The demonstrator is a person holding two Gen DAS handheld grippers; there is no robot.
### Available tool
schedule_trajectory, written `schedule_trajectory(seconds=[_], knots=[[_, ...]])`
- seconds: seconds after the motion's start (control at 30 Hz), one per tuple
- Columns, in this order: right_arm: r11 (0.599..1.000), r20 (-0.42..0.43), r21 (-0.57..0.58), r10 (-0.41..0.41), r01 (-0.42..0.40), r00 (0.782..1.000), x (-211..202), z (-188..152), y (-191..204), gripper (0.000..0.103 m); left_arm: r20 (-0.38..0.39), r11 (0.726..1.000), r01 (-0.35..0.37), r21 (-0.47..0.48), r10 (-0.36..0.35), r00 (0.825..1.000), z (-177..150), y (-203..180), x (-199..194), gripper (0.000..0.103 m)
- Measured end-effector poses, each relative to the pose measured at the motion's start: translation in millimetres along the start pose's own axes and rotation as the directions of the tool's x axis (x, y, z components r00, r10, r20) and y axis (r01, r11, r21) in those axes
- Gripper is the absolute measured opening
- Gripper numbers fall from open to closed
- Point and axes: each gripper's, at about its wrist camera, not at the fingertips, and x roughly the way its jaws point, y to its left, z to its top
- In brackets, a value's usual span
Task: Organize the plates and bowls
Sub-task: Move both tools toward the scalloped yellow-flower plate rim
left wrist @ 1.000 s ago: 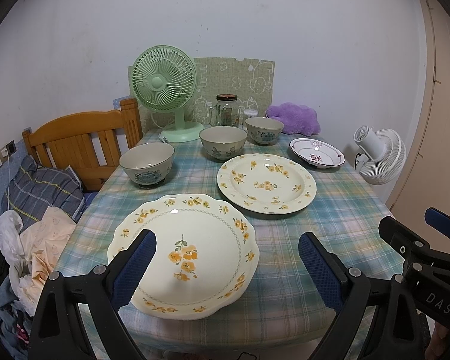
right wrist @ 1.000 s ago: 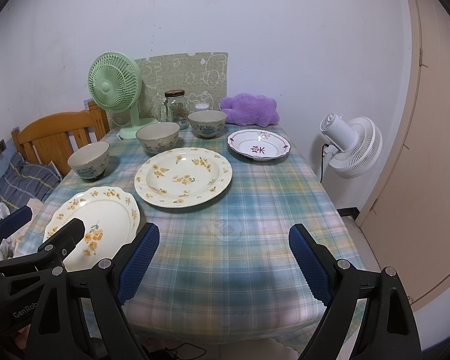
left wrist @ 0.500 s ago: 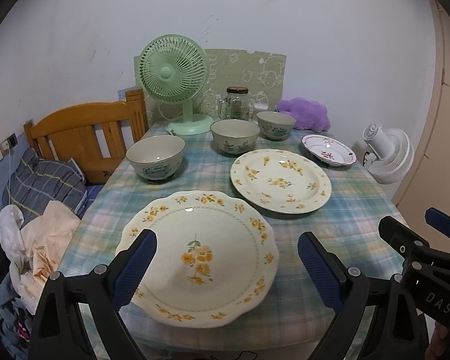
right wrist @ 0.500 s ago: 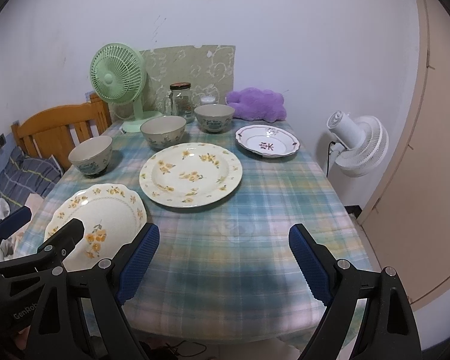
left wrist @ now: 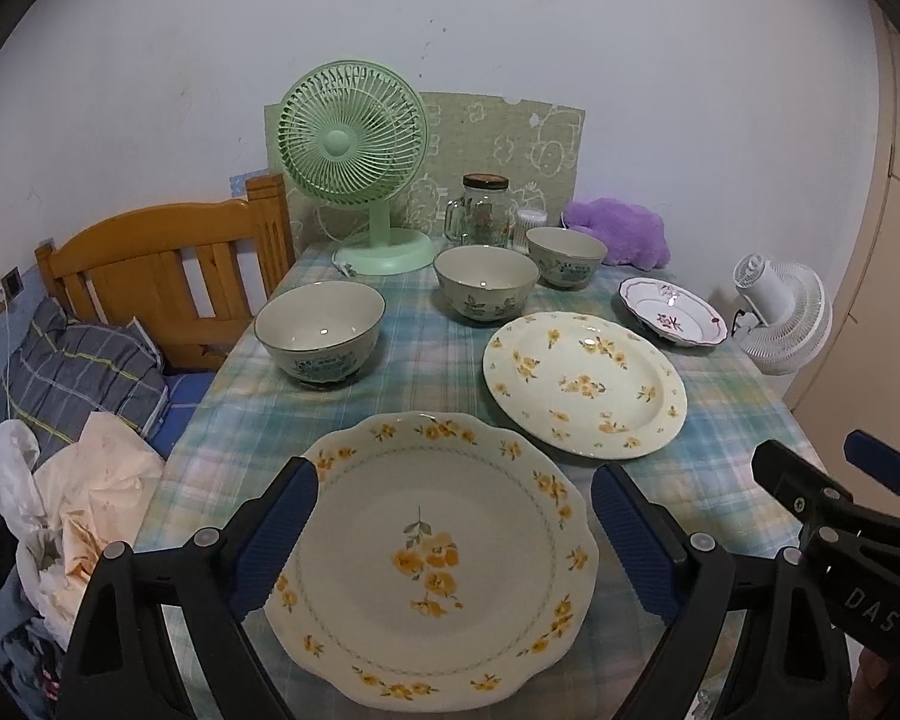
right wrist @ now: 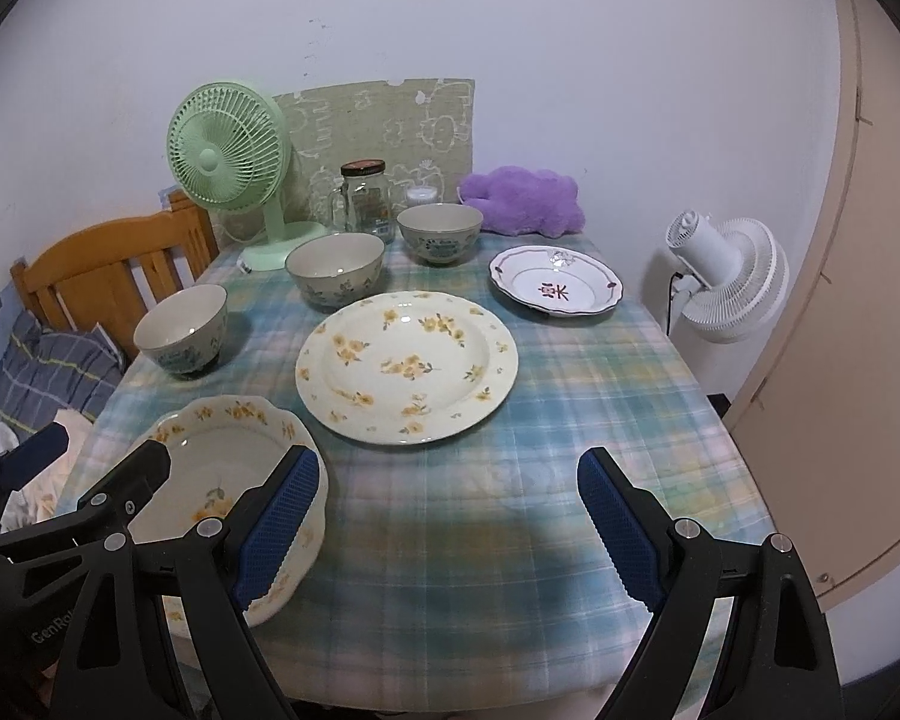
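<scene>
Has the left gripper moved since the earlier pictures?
Yes. The left gripper has advanced over the table: the scalloped plate and green fan look nearer.

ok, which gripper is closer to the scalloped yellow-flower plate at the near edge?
Left. The left gripper sits directly over the scalloped plate, open fingers either side, jaws closing slightly. The right gripper is off to the plate's right, over bare tablecloth.

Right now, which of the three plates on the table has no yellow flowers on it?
The small white plate with the dark red rim, at the far right of the table. It bears a red mark in its middle; both larger plates carry yellow flowers.
</scene>
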Motion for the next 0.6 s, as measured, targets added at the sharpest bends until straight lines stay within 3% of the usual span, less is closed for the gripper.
schedule_trajectory(seconds=[0.33, 0.6], knots=[[1.000, -0.037, -0.010, 0.020, -0.020, 0.999, 9.0, 0.9, 10.6, 0.090, -0.052, 0.999, -0.051, 0.005, 0.051, 0.997, 1.6, 10.4, 8.3, 0.093], [0.999, -0.088, -0.020, 0.042, -0.044, 0.995, 37.0, 3.7, 44.0, 0.090, -0.103, 0.997, -0.080, -0.005, 0.079, 0.992, 2.4, 44.3, 33.7, 0.090]])
